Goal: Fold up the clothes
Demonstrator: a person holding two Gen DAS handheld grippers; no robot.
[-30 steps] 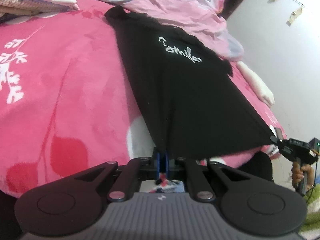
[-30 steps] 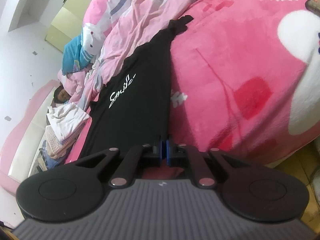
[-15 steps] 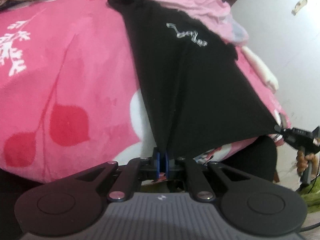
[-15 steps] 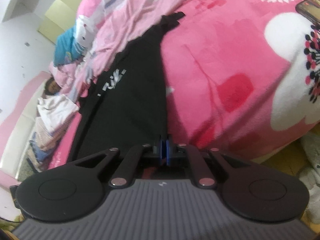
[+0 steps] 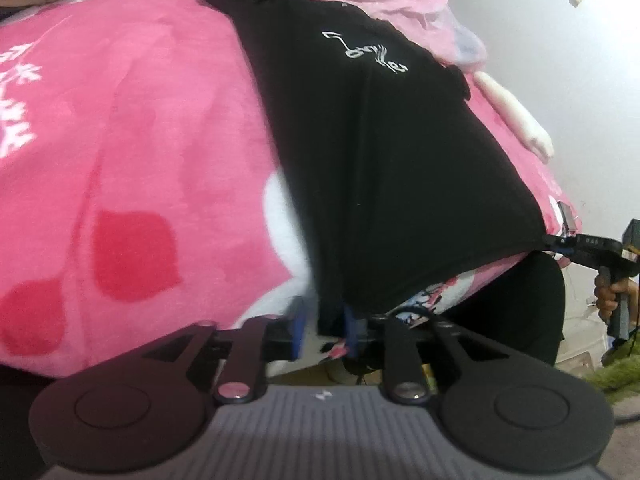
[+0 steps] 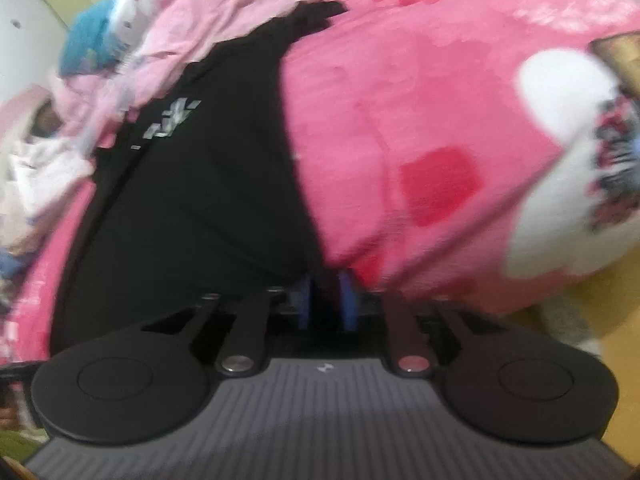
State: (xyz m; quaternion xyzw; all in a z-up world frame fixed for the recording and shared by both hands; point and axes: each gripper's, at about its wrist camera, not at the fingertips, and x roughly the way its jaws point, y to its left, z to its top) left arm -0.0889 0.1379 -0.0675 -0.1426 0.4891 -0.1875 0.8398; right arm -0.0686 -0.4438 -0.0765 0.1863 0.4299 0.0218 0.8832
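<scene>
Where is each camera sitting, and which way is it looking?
Left wrist view: sits on the left gripper, at the bed's edge, looking up along the black T-shirt on the pink blanket; a hand holding the right gripper shows at far right.
Right wrist view: sits on the right gripper, looking up the T-shirt's other side, blurred; only this gripper's fingers clearly show.
Both see the same T-shirt and blanket.

Black T-shirt (image 5: 384,168) (white script print) lies spread flat over pink blanket (image 5: 140,140).
</scene>
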